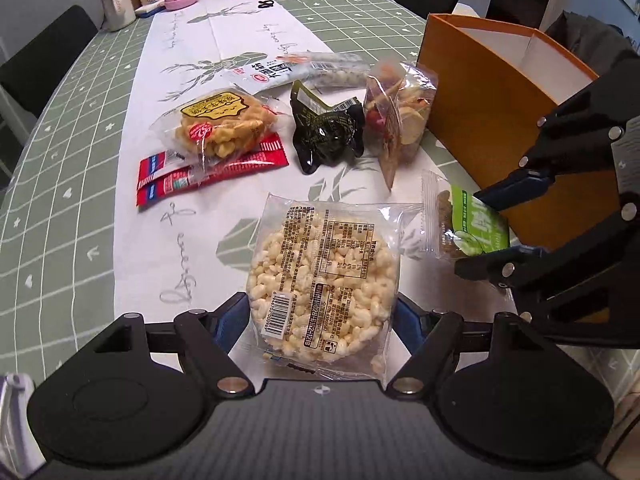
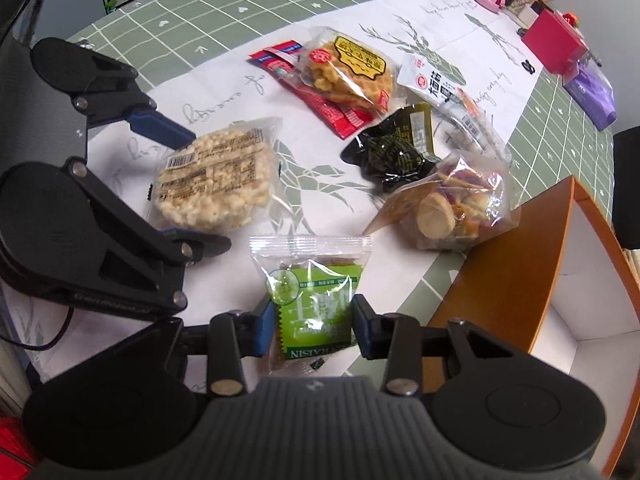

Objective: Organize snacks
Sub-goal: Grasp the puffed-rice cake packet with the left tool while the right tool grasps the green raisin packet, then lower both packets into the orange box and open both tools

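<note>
Both pickups are underway: the left gripper (image 1: 322, 316) clamps the rice cracker pack (image 1: 322, 280), the right gripper (image 2: 312, 320) the raisin packet (image 2: 310, 292) (seemingly lifted). Next, both go into the orange box (image 2: 520, 264).

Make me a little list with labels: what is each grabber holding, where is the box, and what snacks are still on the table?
left gripper: fingers on both sides of the puffed rice cake pack, pressing it
right gripper: fingers closed on the green raisin packet
orange box: open, nothing seen inside, at the table's edge beside the right gripper
snacks on the table: yellow-label cracker pack, red packets under it, black packet, mixed chips bag, white packet
tablecloth: green grid
</note>
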`<state>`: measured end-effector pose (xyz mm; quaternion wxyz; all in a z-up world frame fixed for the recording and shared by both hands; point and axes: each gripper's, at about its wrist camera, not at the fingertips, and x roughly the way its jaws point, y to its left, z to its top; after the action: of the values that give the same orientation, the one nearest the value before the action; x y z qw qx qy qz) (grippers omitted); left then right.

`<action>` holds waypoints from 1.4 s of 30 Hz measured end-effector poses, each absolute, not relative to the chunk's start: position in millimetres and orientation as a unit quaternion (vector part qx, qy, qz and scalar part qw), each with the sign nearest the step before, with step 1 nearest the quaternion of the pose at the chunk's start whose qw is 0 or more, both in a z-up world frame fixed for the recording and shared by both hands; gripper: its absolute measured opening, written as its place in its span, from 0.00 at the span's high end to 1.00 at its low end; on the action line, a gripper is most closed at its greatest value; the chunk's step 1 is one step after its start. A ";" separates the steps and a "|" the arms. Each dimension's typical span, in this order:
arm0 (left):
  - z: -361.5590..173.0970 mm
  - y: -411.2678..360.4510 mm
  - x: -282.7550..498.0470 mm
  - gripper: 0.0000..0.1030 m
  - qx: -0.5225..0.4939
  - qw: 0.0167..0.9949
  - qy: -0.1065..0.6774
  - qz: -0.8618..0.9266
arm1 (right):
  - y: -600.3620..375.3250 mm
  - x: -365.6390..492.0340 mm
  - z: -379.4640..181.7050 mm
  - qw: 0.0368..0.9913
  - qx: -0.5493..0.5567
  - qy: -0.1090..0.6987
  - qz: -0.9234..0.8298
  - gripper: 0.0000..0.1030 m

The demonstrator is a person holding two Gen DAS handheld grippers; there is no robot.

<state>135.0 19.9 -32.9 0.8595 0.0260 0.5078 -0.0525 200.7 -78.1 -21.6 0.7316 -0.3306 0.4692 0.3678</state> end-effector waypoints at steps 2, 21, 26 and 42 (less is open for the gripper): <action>-26.9 19.7 128.8 0.16 0.022 0.859 0.509 -0.051 | -79.8 193.3 -15.5 0.734 -0.333 0.463 0.369 0.63; 59.2 -1.6 105.5 0.16 0.141 0.860 0.483 -0.087 | -108.3 154.3 59.9 0.754 -0.369 0.389 0.379 0.63; 77.7 -26.5 117.1 0.16 0.189 0.854 0.472 -0.111 | -126.2 161.4 78.4 0.767 -0.376 0.374 0.362 0.63; 73.3 -131.2 159.3 0.16 0.270 0.834 0.439 -0.194 | -231.5 208.0 54.5 0.786 -0.358 0.435 0.256 0.63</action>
<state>159.3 -131.2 73.3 0.8345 0.2697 0.4395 -0.1943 208.0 -231.5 54.5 0.7858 -0.3581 0.4346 0.2556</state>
